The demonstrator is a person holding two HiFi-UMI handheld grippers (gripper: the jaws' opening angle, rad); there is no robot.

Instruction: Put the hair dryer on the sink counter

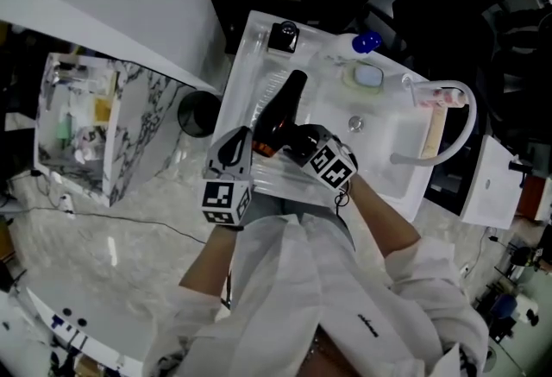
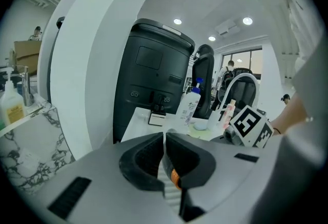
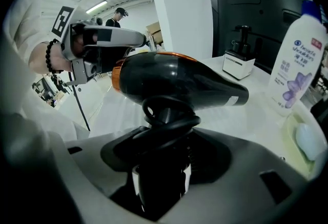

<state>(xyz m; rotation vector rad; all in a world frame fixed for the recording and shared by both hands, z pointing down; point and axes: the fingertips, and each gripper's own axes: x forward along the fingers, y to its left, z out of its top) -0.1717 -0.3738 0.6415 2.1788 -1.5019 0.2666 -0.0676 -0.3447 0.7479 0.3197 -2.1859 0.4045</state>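
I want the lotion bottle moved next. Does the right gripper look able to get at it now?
Probably not: the right gripper has its jaws shut on the hair dryer. Otherwise only bare counter lies before the lotion bottle.

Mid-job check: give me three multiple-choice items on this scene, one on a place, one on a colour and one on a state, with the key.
1. In the head view, where is the black hair dryer with the wound cord relative to the white sink basin?
A. left of it
B. inside it
C. right of it

2. What colour is the band at the dryer's rear end?
A. blue
B. orange
C. green

3. What is the right gripper doing?
A. standing empty
B. closed on the dryer's handle
C. closed on a lotion bottle

Key:
1. A, it is over the flat white counter beside the basin.
2. B, the ring shows orange.
3. B, the handle sits between the pads.
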